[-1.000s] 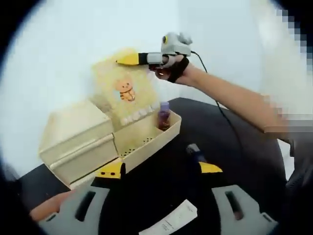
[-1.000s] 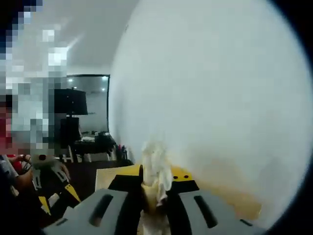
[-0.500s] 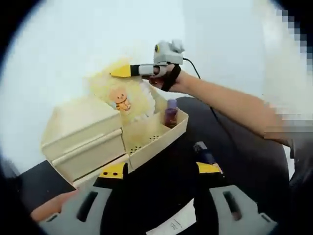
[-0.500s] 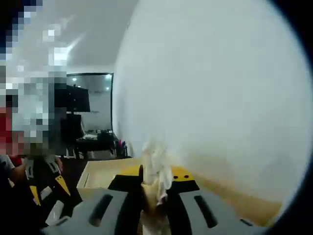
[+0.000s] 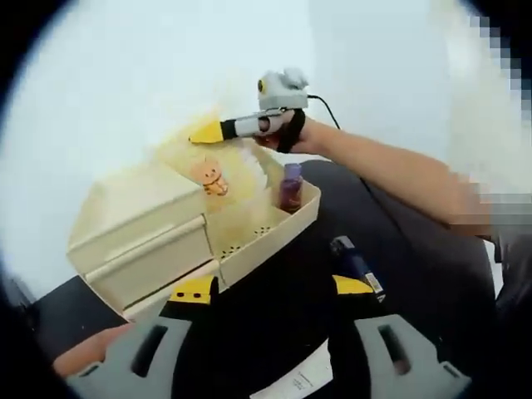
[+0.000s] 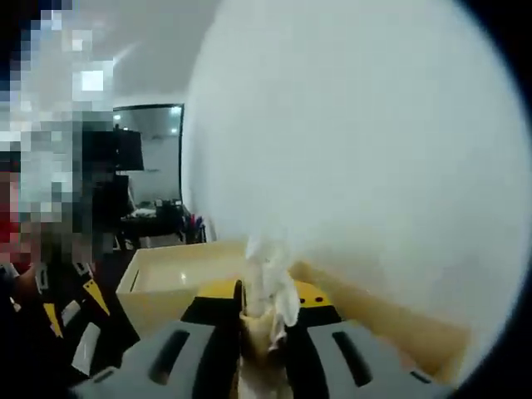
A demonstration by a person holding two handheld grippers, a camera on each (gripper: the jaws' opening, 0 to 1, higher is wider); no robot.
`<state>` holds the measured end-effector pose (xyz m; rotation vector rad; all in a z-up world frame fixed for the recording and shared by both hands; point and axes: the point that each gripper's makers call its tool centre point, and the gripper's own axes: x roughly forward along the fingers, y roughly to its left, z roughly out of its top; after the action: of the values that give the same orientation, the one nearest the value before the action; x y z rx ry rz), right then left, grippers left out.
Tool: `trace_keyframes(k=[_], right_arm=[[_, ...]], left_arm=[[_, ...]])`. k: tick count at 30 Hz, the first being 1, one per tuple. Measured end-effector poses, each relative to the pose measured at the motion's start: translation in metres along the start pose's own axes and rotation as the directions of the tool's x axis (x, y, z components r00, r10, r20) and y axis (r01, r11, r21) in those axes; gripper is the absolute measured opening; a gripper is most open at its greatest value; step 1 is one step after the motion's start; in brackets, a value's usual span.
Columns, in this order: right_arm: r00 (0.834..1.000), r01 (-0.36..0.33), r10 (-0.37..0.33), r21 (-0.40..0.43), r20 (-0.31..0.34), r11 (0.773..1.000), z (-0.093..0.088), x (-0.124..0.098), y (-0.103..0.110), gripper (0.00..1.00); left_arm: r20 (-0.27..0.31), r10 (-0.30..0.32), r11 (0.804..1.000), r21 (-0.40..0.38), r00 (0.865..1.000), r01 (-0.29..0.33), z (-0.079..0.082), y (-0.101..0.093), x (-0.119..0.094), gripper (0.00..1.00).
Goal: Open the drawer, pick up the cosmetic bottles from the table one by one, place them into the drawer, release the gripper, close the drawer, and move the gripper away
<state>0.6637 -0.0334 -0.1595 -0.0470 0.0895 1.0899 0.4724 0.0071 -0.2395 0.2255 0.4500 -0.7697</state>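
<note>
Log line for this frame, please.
drawer: open | purple bottle: inside | right gripper: shut on yellow packet over drawer | left gripper: open

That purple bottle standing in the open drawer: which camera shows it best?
The left gripper view: the purple bottle stands upright at the far end of the open drawer, in plain sight. The right gripper view looks along the drawer's pale rim, and I can't make out the bottle there.

My right claw (image 5: 204, 133), clamped on the yellow packet (image 5: 218, 170), has carried it lower toward the open drawer (image 5: 264, 231); the packet's bear print now sits down near the drawer wall. In the right gripper view, the drawer organizer (image 6: 170, 278) has risen closer beneath my claw.
</note>
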Motion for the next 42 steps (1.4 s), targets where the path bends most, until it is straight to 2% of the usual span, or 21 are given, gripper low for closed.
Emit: trace_keyframes(k=[4,9,10,12,14,17,21,26,28,30,31,32,33,34,35,37,38,39,40,41,42], right_arm=[[0.998,0.028,-0.030,-0.034,-0.058,0.999,-0.011,-0.001,0.001,0.17],[0.995,0.035,-0.040,-0.054,-0.087,0.998,-0.009,-0.004,0.010,0.16],[0.992,0.030,-0.042,-0.101,-0.118,0.994,-0.011,-0.004,0.013,0.16],[0.987,-0.001,-0.016,-0.109,-0.161,0.994,-0.012,-0.004,0.027,0.14],[0.979,0.013,-0.049,-0.175,-0.199,0.985,-0.014,-0.004,0.030,0.14],[0.963,-0.006,-0.053,-0.218,-0.263,0.976,-0.021,-0.006,0.035,0.13],[0.927,-0.049,-0.063,-0.287,-0.369,0.957,-0.030,-0.013,0.043,0.12],[0.900,0.044,-0.200,-0.376,-0.386,0.925,-0.027,-0.016,0.029,0.17],[0.874,0.058,-0.253,-0.429,-0.415,0.901,-0.031,-0.021,0.025,0.17],[0.843,0.053,-0.278,-0.442,-0.460,0.895,-0.037,-0.028,0.024,0.16],[0.831,0.041,-0.280,-0.450,-0.480,0.892,-0.038,-0.032,0.025,0.15],[0.834,0.037,-0.276,-0.450,-0.479,0.892,-0.037,-0.031,0.025,0.12],[0.824,-0.019,-0.257,-0.477,-0.506,0.879,-0.039,-0.032,0.029,0.10],[0.815,-0.031,-0.241,-0.455,-0.527,0.890,-0.040,-0.032,0.029,0.09],[0.817,-0.073,-0.214,-0.465,-0.535,0.882,-0.041,-0.031,0.033,0.09],[0.826,-0.145,-0.202,-0.546,-0.526,0.825,-0.036,-0.025,0.036,0.09],[0.820,-0.169,-0.194,-0.553,-0.538,0.816,-0.037,-0.023,0.029,0.09],[0.826,-0.183,-0.179,-0.554,-0.535,0.812,-0.035,-0.020,0.028,0.09],[0.835,-0.214,-0.152,-0.566,-0.529,0.796,-0.034,-0.016,0.034,0.09],[0.833,-0.234,-0.133,-0.559,-0.537,0.796,-0.035,-0.016,0.036,0.09],[0.836,-0.262,-0.109,-0.566,-0.538,0.782,-0.035,-0.014,0.036,0.09]], left_arm=[[0.004,-0.003,1.000,0.003,1.000,0.003,0.001,-0.001,0.000,0.47],[0.005,-0.010,1.000,0.007,1.000,0.010,0.000,-0.004,0.000,0.47],[0.005,-0.011,1.000,0.008,1.000,0.011,0.000,-0.003,0.001,0.47],[0.007,-0.011,1.000,0.007,1.000,0.011,0.000,-0.004,0.001,0.46],[0.005,-0.012,1.000,0.010,1.000,0.012,0.000,-0.004,0.001,0.46],[0.006,-0.010,1.000,0.015,1.000,0.010,0.000,-0.003,0.001,0.46],[0.008,-0.015,1.000,0.019,1.000,0.015,0.002,-0.004,0.001,0.46],[0.002,-0.019,1.000,0.024,1.000,0.019,-0.003,-0.008,0.004,0.45],[-0.001,-0.020,0.999,0.028,1.000,0.020,-0.004,-0.010,0.006,0.45],[-0.004,-0.025,0.999,0.033,1.000,0.025,-0.006,-0.013,0.007,0.45],[-0.006,-0.026,0.999,0.037,1.000,0.026,-0.006,-0.014,0.008,0.45],[-0.007,-0.026,0.999,0.041,1.000,0.026,-0.006,-0.016,0.008,0.44],[-0.008,-0.026,0.999,0.044,1.000,0.026,-0.006,-0.016,0.008,0.44],[-0.008,-0.027,0.999,0.047,1.000,0.028,-0.007,-0.017,0.008,0.44],[-0.008,-0.028,0.998,0.049,1.000,0.028,-0.007,-0.017,0.007,0.44],[-0.007,-0.028,0.998,0.049,1.000,0.028,-0.006,-0.016,0.007,0.44],[-0.005,-0.028,0.998,0.048,1.000,0.028,-0.005,-0.014,0.007,0.44],[-0.002,-0.027,0.999,0.045,1.000,0.027,-0.004,-0.013,0.007,0.44],[-0.001,-0.027,0.999,0.043,1.000,0.027,-0.004,-0.012,0.007,0.44],[-0.002,-0.027,0.999,0.043,1.000,0.027,-0.005,-0.012,0.007,0.44],[-0.005,-0.024,0.999,0.046,1.000,0.024,-0.006,-0.012,0.007,0.44]])
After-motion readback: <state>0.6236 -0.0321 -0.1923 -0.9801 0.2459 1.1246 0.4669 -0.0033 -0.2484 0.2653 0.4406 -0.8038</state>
